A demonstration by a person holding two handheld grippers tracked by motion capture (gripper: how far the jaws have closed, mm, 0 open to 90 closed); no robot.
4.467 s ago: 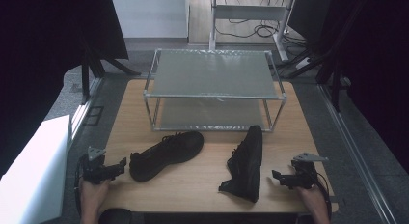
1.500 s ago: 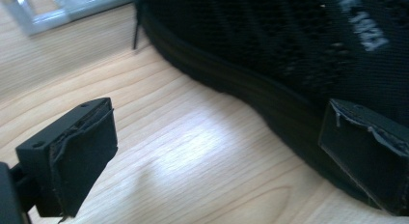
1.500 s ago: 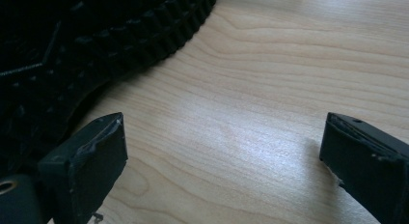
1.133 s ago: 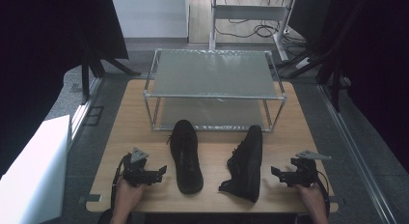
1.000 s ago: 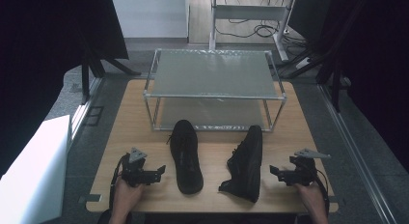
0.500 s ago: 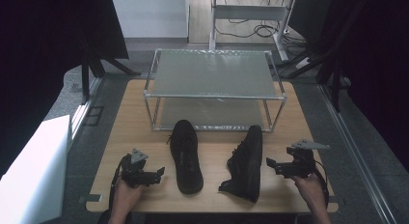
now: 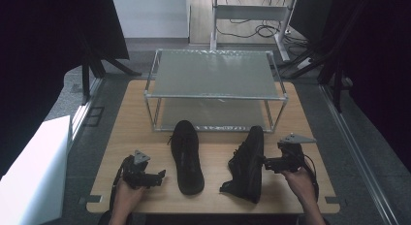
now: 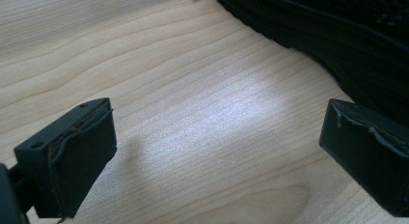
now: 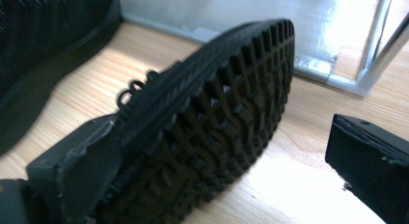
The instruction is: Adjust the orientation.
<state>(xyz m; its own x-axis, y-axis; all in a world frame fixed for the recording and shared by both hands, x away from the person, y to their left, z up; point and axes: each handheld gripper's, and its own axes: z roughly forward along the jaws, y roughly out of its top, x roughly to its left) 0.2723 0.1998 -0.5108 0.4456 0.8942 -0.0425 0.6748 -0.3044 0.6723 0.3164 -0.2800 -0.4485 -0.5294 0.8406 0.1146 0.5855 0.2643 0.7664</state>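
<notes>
Two black shoes lie on the wooden table (image 7: 126,137) in front of a metal rack. The left shoe (image 7: 186,157) stands upright on its sole, and its side fills the top right of the left gripper view as a dark shoe (image 8: 337,31). My left gripper (image 7: 157,175) rests just left of it, open over bare wood (image 8: 217,156). The right shoe (image 7: 247,162) lies on its side. Its ribbed sole (image 9: 207,137) faces my right gripper (image 7: 266,163), which is open, with the left jaw close against the sole (image 9: 217,166).
A two-shelf metal rack (image 7: 215,72) with frosted panels stands at the back of the table; its lower frame (image 9: 337,79) is just beyond the tipped shoe. A white box (image 7: 29,167) sits off the table's left side. Bare wood lies along the table's front edge.
The left shoe was turned from a slant to point at the rack. Over the last second my right gripper moved left up to the tipped shoe's sole; my left gripper barely shifted.
</notes>
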